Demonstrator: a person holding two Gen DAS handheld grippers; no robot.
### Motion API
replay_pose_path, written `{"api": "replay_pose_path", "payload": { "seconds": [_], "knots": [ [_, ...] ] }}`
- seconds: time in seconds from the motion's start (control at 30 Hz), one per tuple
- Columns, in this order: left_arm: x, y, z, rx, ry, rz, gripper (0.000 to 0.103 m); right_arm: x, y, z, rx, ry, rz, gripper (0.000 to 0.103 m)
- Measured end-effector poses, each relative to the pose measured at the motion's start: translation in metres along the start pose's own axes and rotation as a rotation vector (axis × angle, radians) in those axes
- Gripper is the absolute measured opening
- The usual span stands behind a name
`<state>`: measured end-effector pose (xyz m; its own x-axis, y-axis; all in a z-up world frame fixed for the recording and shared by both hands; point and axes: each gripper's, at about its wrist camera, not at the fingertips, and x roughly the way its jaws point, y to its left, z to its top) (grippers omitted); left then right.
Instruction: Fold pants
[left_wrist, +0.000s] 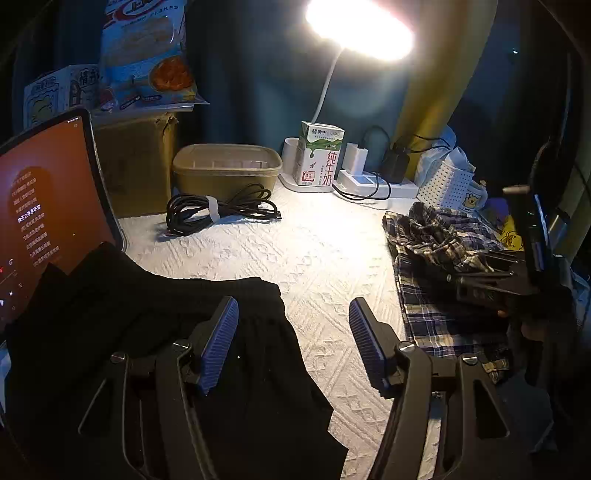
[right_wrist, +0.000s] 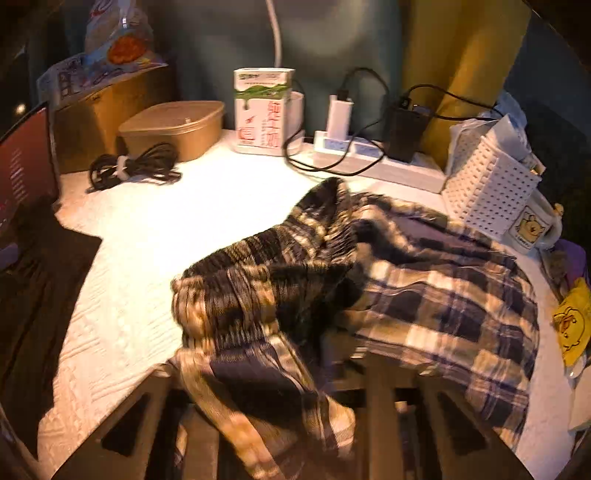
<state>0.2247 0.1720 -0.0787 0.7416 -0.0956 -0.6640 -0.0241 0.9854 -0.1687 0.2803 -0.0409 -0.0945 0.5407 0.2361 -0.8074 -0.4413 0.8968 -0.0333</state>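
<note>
Left gripper (left_wrist: 293, 347) nearest, jaws apart over white textured cloth (left_wrist: 325, 258), black garment (left_wrist: 147, 332) beneath left finger. Right gripper (right_wrist: 291, 373) buried under crumpled plaid pants (right_wrist: 424, 295); jaw state unclear. Beyond: coiled cable (left_wrist: 218, 212), milk carton (left_wrist: 321, 155).

Plaid pants (right_wrist: 424, 295), navy and cream checks, lie crumpled on the white table (right_wrist: 155, 229), gathered waistband bunched up toward the middle, fabric draped over the near edge by the right view.
</note>
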Motion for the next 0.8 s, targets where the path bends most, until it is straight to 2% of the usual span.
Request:
{"api": "replay_pose_path", "payload": {
  "seconds": [0.03,0.1,0.27,0.43,0.6,0.77,0.8],
  "knots": [
    [0.0,-0.001,0.0,0.001,0.001,0.001,0.062,-0.003,0.0,-0.002,-0.003,-0.001,0.027,0.069],
    [0.001,-0.006,0.002,0.007,0.001,0.001,0.062,-0.012,0.006,-0.005,-0.019,-0.014,0.07,0.08],
    [0.0,-0.025,0.008,0.042,-0.007,-0.005,0.062,-0.04,0.016,-0.016,-0.066,-0.057,0.153,0.08],
    [0.003,-0.055,0.013,0.101,0.001,-0.015,0.062,-0.07,0.001,-0.029,-0.043,-0.123,0.2,0.08],
    [0.012,-0.089,0.019,0.159,0.014,-0.045,0.062,-0.095,-0.042,-0.047,0.046,-0.172,0.162,0.08],
    [0.031,-0.12,0.027,0.208,0.03,-0.085,0.063,-0.096,-0.091,-0.069,0.155,-0.169,0.095,0.079],
    [0.035,-0.125,0.029,0.214,0.037,-0.091,0.063,-0.095,-0.099,-0.073,0.165,-0.172,0.086,0.074]
  ]
}}
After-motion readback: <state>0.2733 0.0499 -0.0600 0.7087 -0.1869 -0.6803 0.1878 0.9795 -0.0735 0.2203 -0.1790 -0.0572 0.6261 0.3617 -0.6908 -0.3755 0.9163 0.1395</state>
